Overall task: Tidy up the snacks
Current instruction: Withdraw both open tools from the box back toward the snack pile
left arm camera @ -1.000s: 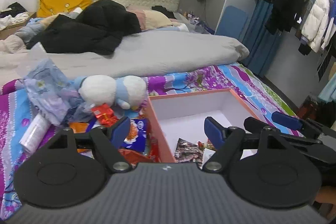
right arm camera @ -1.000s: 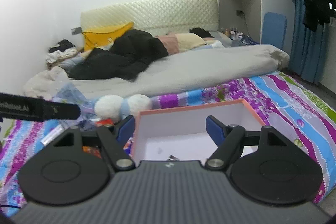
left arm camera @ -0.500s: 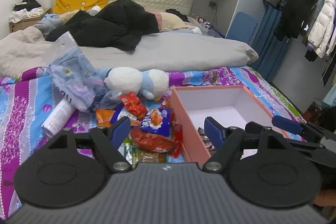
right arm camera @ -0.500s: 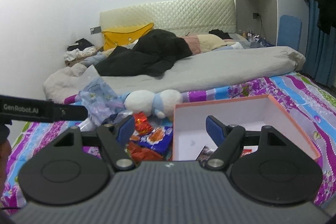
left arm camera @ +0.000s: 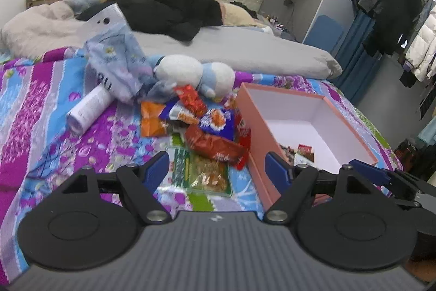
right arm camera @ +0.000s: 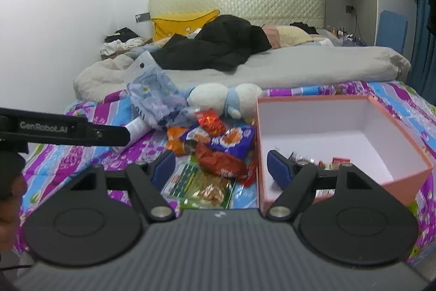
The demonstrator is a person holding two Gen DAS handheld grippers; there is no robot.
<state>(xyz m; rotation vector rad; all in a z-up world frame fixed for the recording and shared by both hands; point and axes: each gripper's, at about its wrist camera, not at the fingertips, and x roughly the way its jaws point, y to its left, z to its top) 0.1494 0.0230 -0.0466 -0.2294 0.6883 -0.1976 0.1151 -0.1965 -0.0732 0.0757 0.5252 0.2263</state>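
Snacks point(left arm camera: 209, 138) overlap in a heap, lower packets partly hidden.

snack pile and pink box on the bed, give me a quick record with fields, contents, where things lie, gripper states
surface: bedspread with a purple and blue floral print
box: pink box, open, white inside, to the right of the pile
in box: a few small packets at the near end, most of the floor bare
pile: green packet nearest, red packet partly over it, blue packet and orange packet behind
behind pile: plush toy
left gripper: open, holds nothing
right gripper: open, holds nothing
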